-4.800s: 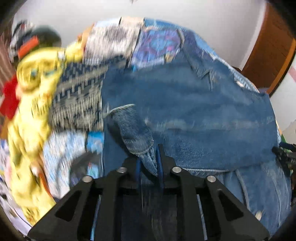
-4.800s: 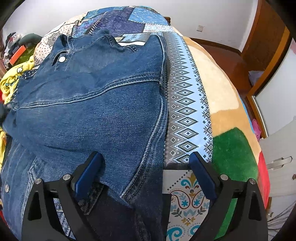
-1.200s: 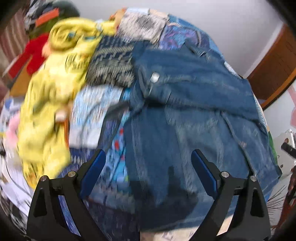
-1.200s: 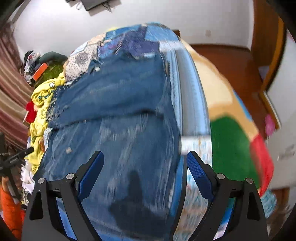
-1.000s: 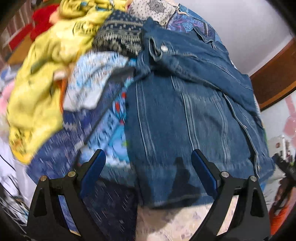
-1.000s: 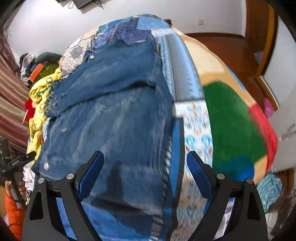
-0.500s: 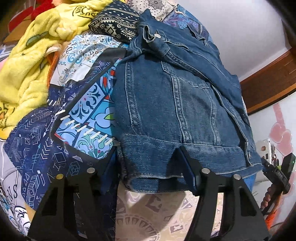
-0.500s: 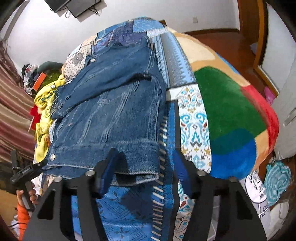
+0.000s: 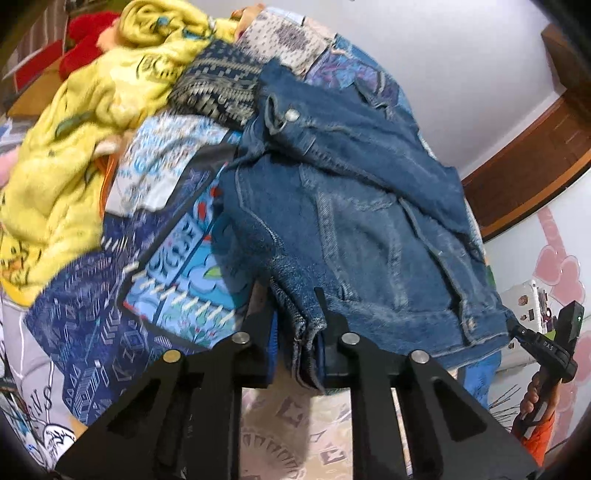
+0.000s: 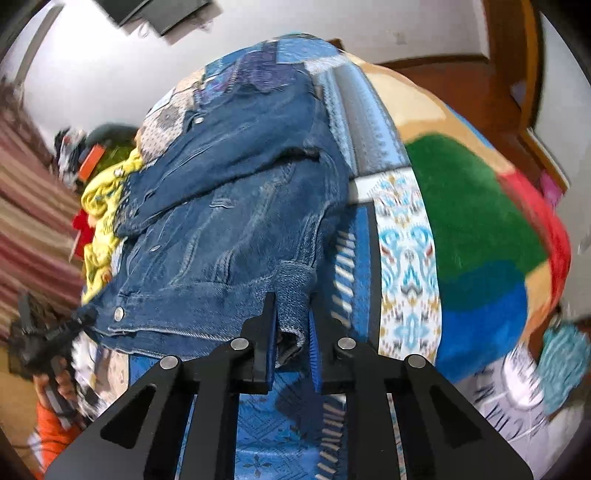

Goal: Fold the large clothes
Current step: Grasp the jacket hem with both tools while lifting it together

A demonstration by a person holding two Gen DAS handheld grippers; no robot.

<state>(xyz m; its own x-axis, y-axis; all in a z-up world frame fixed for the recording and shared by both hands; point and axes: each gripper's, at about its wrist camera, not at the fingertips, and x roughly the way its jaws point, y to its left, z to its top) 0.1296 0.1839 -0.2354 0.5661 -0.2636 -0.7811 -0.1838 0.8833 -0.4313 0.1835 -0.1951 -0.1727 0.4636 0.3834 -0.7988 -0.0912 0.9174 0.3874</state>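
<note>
Denim jacket: blue denim jacket (image 9: 369, 206) lies on the bed, sleeves folded across its upper part, hem toward both cameras, collar at the far end.
Left claw: black two-finger left gripper (image 9: 298, 332) is clamped on a bunched corner of the hem; several denim layers are pinched between the blue pads.
Right claw: black two-finger right gripper (image 10: 291, 328) is closed on the opposite hem corner (image 10: 293, 291); the fabric rises in a small fold between the fingers.
Hem state: edge between the two held corners looks lifted a little off the cover, though motion blur makes that hard to confirm.
Bed cover: blue patterned patchwork bedspread (image 9: 177, 266) under the jacket; a row of white stitch marks (image 10: 341, 258) runs just beside the jacket's right edge.
Blanket: fleece blanket with green, red, blue and tan blocks (image 10: 476, 225) spreads to the right of the jacket, apart from it.
Left-side clutter: crumpled yellow fleece garment (image 9: 74, 140) heaped near the jacket's left edge, with a red item (image 9: 85, 44) behind it; a dark patterned cloth (image 9: 218, 88) sits just beside the collar area.
Near edge: beige patterned fabric (image 9: 295, 424) shows below the hem in the left wrist view.
Cross view: the other gripper with the hand holding it shows at frame edge in each camera (image 9: 554, 350) (image 10: 48, 347).
Background: white wall (image 9: 461, 66), brown wooden trim (image 9: 535, 162), dark screen high on the wall (image 10: 159, 14).
Obstructions: each gripper's own black body hides the bed's near edge.
</note>
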